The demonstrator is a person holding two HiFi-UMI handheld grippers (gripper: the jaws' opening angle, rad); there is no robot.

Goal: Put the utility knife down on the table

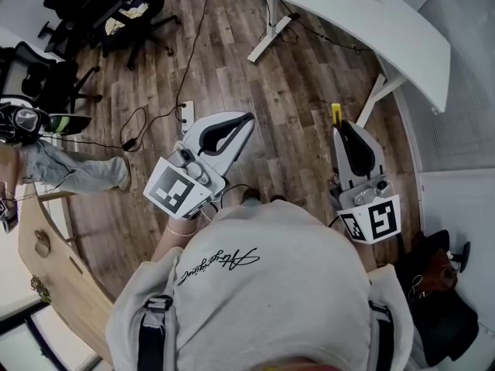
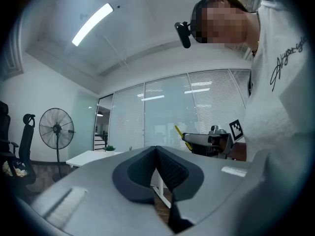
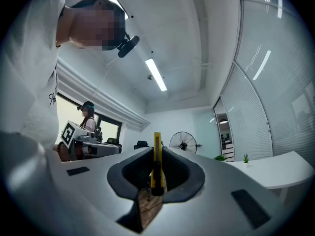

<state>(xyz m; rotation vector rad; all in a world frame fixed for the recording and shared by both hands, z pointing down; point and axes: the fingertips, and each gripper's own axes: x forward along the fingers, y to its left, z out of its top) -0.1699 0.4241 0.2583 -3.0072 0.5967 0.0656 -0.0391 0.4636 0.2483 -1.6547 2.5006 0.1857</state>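
Jaws of right gripper (image 3: pixel 156 156) clamp utility knife (image 3: pixel 157 140) standing between them | left gripper (image 2: pixel 156 151) jaws together, empty.

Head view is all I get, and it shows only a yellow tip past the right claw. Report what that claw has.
Observer: The right claw is shut on a yellow utility knife, which stands on edge between its pads.
Operator: Check the left claw too.
Observer: The left claw is shut, with nothing between its pads.
Operator: Name what stands beyond the knife.
Observer: In the right gripper view, a standing fan shows just right of the knife's tip, across the room.
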